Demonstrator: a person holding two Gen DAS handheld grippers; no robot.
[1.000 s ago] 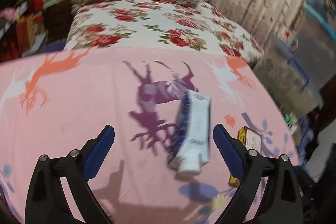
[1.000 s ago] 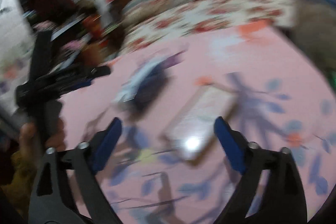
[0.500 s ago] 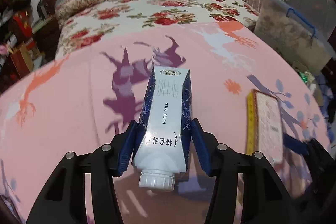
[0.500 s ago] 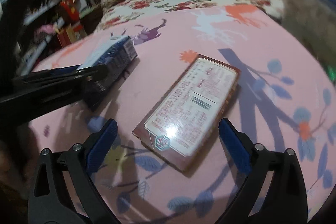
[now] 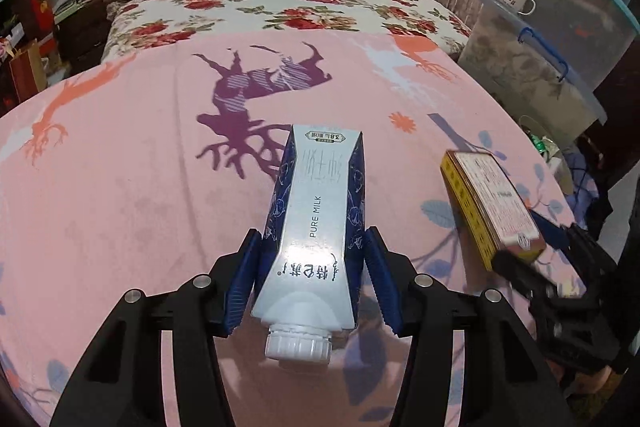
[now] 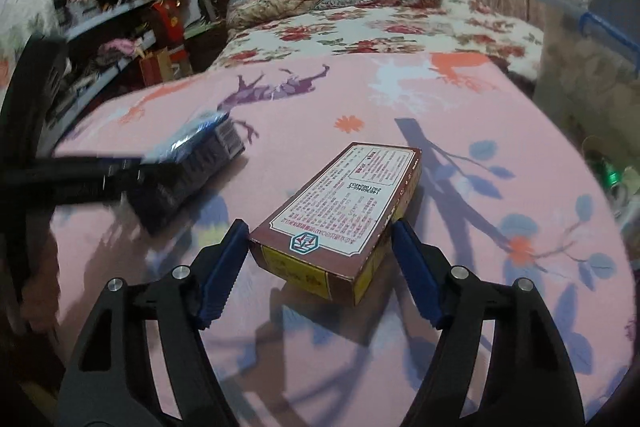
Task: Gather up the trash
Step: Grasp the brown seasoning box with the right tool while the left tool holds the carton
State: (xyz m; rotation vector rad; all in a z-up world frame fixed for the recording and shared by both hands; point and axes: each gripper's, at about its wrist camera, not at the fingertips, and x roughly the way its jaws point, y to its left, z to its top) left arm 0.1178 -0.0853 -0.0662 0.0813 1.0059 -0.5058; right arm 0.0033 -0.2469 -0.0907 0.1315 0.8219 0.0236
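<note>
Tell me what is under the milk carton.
The milk carton, clamped in the left gripper, lies over the pink bedsheet and part of its purple deer print. Whatever sits directly beneath it is hidden.

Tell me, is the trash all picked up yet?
Not yet. The left gripper is shut on the milk carton, so that one is grabbed. The right gripper is closing around the box, with a gap on one side. Both things are at the pink cover; no trash bin shows, so dropping them off is left.
</note>
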